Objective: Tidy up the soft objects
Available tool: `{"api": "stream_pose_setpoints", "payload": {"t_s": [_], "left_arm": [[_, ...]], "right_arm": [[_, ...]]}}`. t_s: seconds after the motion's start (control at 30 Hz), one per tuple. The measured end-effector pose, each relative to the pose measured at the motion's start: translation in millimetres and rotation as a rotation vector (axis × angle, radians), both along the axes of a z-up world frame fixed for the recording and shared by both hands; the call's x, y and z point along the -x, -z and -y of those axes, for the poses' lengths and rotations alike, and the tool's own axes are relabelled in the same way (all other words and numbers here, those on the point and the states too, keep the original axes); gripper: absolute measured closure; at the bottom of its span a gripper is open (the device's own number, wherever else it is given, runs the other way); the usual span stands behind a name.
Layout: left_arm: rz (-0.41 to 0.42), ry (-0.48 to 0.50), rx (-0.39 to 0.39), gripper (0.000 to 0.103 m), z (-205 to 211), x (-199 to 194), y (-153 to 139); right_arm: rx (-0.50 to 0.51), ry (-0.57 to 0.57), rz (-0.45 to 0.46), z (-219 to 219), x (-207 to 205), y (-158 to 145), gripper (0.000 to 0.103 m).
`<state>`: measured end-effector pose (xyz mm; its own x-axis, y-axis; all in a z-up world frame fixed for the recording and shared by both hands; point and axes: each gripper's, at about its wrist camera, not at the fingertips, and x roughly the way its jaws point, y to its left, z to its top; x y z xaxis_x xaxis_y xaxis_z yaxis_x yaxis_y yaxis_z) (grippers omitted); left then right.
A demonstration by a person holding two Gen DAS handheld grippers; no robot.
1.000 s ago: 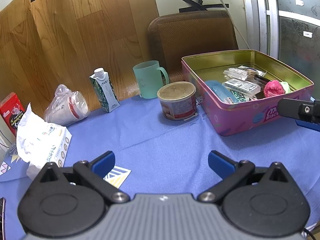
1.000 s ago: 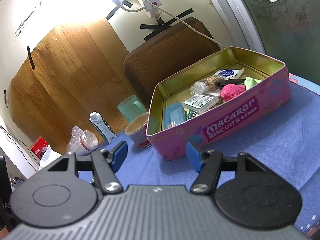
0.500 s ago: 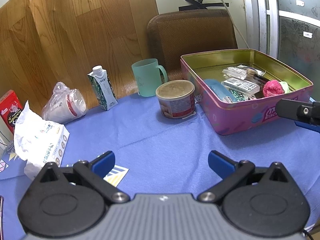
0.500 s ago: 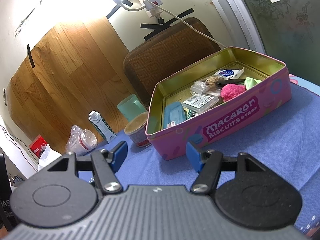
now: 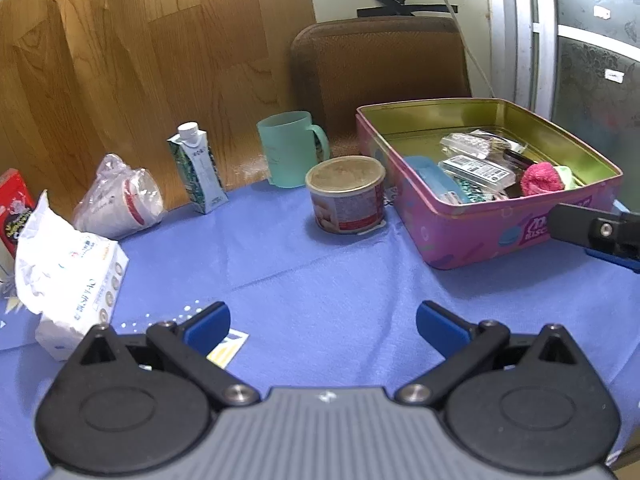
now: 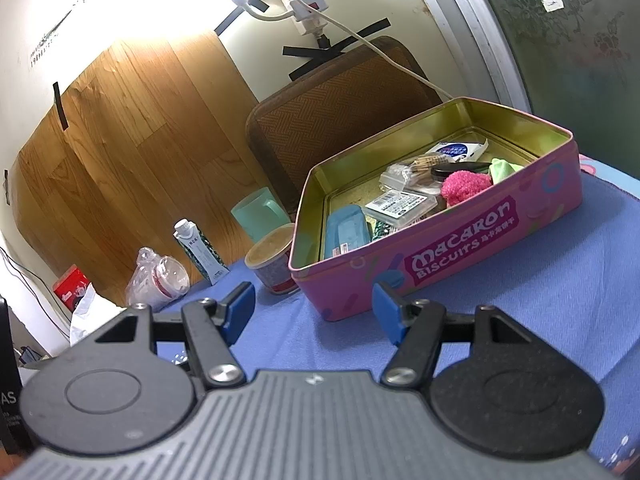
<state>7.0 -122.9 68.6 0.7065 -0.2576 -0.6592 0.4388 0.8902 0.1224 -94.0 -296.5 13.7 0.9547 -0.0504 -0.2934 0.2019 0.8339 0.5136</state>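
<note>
A pink biscuit tin [image 5: 472, 236] [image 6: 460, 252] stands open on the blue tablecloth. Inside it lie a fuzzy pink soft ball [image 5: 541, 178] [image 6: 464, 186], a light green cloth [image 6: 505, 168], a blue pouch [image 6: 346, 232] and some packets. A white tissue pack [image 5: 76, 276] lies at the left. My left gripper [image 5: 322, 322] is open and empty above the cloth. My right gripper [image 6: 314, 314] is open and empty in front of the tin; one of its fingers [image 5: 592, 230] shows at the right edge of the left wrist view.
A round can [image 5: 346, 194], a green mug [image 5: 290, 148], a small carton [image 5: 198, 172] and a bagged cup [image 5: 122, 200] stand along the back. A red box [image 5: 12, 204] is at far left. A brown chair back [image 5: 380, 80] stands behind the table.
The left gripper has drawn back slightly, so the table objects sit a little farther away. The right gripper has hardly moved. Both stay open.
</note>
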Motion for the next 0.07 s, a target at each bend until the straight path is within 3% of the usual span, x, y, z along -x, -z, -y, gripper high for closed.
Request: {"api": "stream_pose_setpoints", "payload": {"t_s": [0.07], "left_arm": [[0.0,0.007,0.003,0.0,0.2,0.5,0.3]], "right_arm": [[0.002,0.0,-0.002,-0.3,-0.1,0.0,0.036]]}}
